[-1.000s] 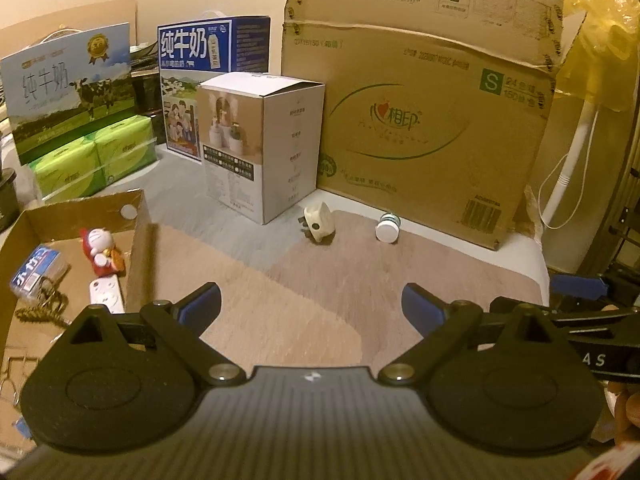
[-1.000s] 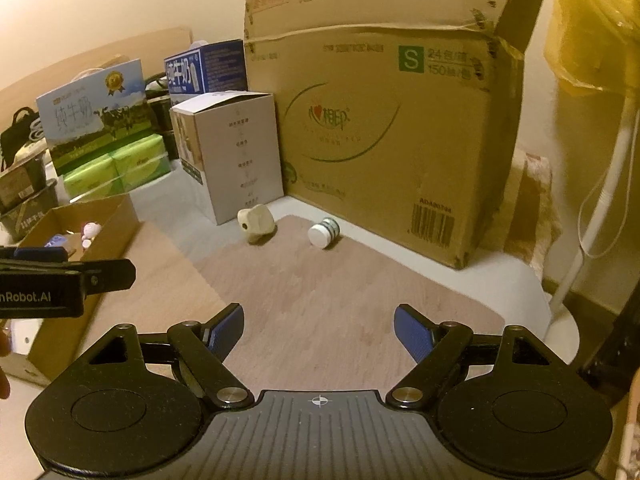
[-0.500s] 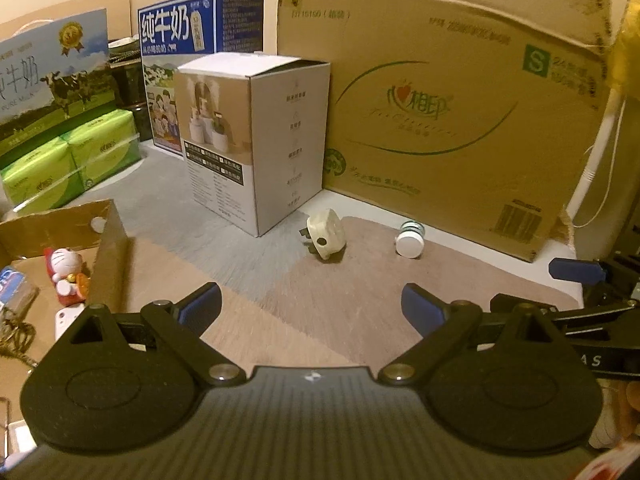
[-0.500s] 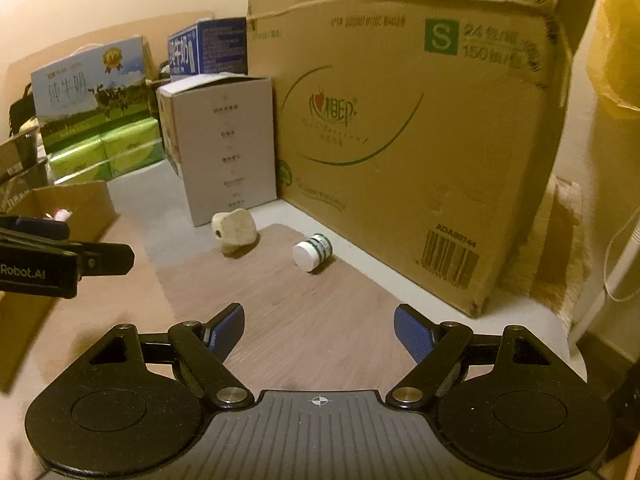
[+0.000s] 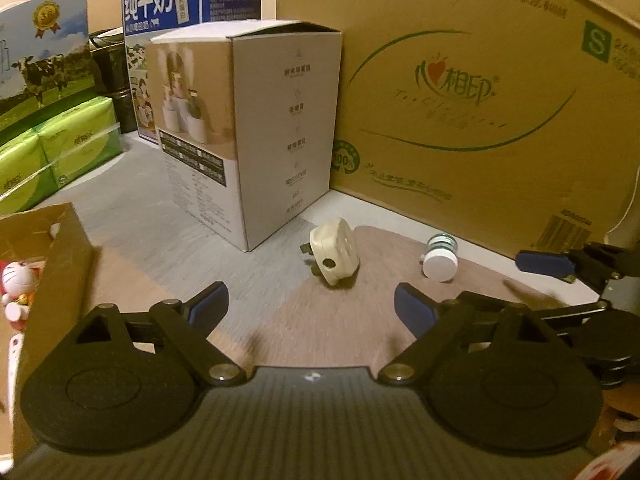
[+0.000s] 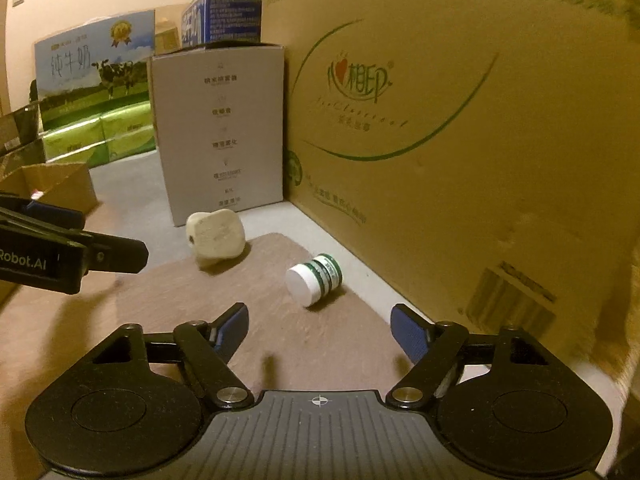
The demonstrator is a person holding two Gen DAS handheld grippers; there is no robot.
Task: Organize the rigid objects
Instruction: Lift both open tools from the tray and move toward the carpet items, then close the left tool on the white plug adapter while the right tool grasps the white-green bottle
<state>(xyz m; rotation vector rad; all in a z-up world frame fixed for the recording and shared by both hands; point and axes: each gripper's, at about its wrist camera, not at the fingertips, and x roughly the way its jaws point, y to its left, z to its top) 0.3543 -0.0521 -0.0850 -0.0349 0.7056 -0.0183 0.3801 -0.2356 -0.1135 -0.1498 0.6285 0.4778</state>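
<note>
Cream plug and a white-capped bottle lie ahead on the counter; only the left view catches the toy in the cardboard tray. Left gripper and right gripper are closing, nothing between them.

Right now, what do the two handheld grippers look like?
Both the left gripper and the right gripper are matte black, with round disc housings, silver pivot screws, blue-padded fingers and a ribbed grey centre plate. The left gripper's side carries white "Robot.AI" lettering.
</note>
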